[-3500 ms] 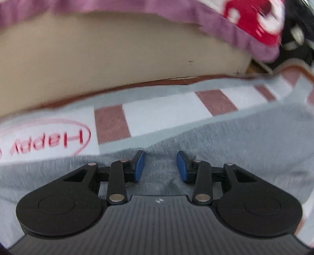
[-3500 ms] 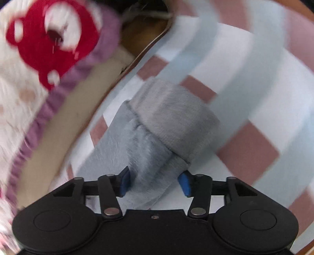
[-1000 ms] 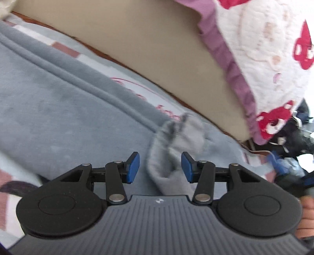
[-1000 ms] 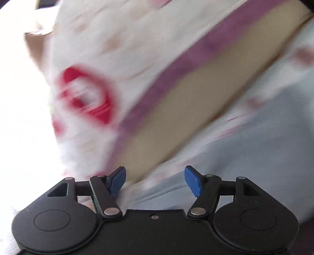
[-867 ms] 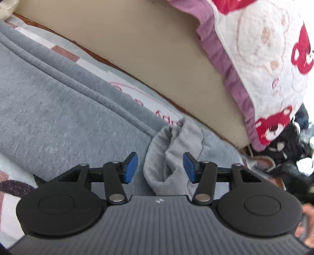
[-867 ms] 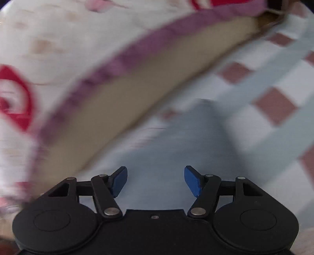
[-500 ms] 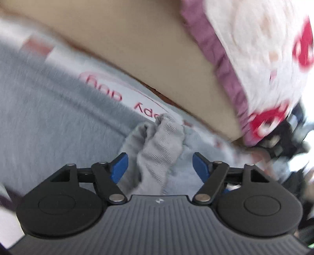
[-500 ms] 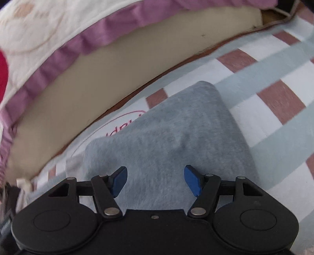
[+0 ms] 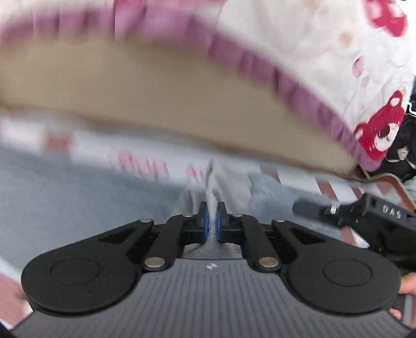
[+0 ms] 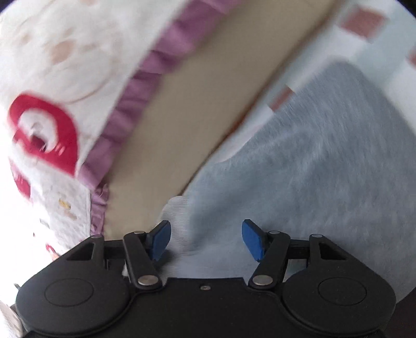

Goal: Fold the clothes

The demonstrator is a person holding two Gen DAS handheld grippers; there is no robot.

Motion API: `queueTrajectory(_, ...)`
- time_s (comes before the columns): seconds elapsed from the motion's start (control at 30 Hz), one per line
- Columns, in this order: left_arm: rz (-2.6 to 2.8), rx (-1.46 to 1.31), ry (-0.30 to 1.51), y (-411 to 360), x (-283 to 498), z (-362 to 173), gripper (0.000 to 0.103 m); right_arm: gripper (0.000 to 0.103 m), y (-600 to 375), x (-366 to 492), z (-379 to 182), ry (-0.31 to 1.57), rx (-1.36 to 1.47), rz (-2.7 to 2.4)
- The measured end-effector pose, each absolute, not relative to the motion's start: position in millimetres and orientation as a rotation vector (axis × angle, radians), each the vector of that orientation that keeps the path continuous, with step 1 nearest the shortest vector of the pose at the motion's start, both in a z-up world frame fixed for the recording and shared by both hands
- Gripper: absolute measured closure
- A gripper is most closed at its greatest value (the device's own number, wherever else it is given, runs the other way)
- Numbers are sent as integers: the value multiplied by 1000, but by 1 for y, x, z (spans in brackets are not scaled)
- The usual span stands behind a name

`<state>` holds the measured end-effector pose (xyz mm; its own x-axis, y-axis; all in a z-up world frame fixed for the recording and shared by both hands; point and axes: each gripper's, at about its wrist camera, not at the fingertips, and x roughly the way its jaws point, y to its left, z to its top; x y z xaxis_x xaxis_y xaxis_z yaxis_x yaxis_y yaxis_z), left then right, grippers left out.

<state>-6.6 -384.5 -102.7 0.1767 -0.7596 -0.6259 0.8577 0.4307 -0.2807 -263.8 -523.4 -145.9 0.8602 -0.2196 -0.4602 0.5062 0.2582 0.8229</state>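
"DAS" lettering on right gripper [image 9: 377, 215]

Bright daylight, heavy motion blur, fisheye-bent edges, blown-out whites

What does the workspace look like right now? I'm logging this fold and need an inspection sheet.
Surface: checked sheet, pink and white squares.
Job's things: grey garment lying on the sheet; its ribbed cuff is pinched up.
Clutter: dark heap, blurred.
Grippers: left tool shut on the cuff; right tool closing, pads not yet pressing the garment.
Cables: nothing seen.
Surroundings: bear-print quilt with purple frill over a tan mattress side.
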Motion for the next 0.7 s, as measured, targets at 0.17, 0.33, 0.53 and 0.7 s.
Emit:
queueTrajectory(0.17,-1063,229,919,-387,13,-146,97,36,-501,-212,-151,521,981,-518)
queueTrajectory(0.33,-931,361,1063,-378,36,-168,95,35,-446,-152,-163,805,515,-577)
queueTrajectory(0.53,-965,214,1258,-318,87,-139,74,38,-429,-133,-163,852,420,-619)
queueTrajectory(0.7,-810,200,1039,-250,128,-116,54,40,-406,-144,-132,680,432,-496)
